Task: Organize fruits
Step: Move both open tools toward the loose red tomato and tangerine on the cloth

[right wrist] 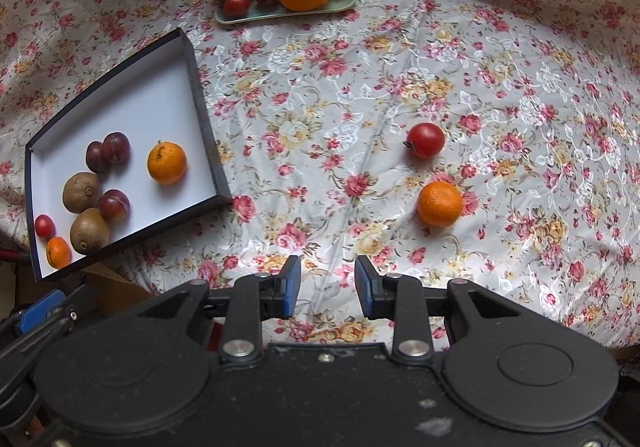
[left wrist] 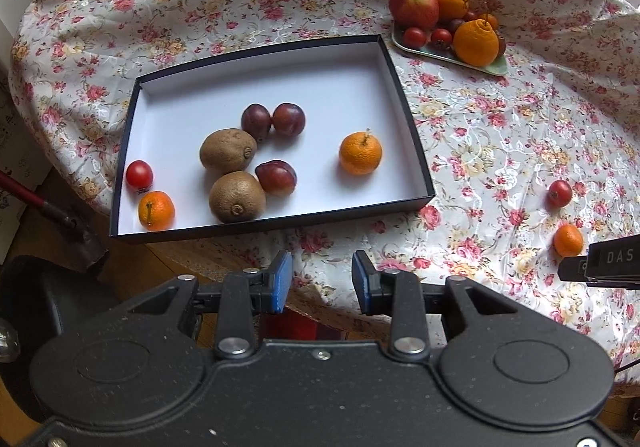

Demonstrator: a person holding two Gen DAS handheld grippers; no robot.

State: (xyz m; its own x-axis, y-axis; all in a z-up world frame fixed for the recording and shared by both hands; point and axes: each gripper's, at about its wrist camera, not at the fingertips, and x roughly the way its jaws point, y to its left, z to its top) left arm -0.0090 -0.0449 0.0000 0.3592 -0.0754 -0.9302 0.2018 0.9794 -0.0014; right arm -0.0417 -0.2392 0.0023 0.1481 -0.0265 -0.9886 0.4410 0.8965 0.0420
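Both the left gripper [left wrist: 322, 281] and right gripper [right wrist: 327, 286] hold their jaws apart, empty. The small round orange mandarin [right wrist: 440, 204] on the floral-clothed surface [right wrist: 340, 107] looks light and soft-skinned; grip gently across its middle.

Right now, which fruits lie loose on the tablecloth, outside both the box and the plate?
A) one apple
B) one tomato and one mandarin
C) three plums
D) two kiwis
B: a tomato and a mandarin lie on the tablecloth, apart from the box and the plate.
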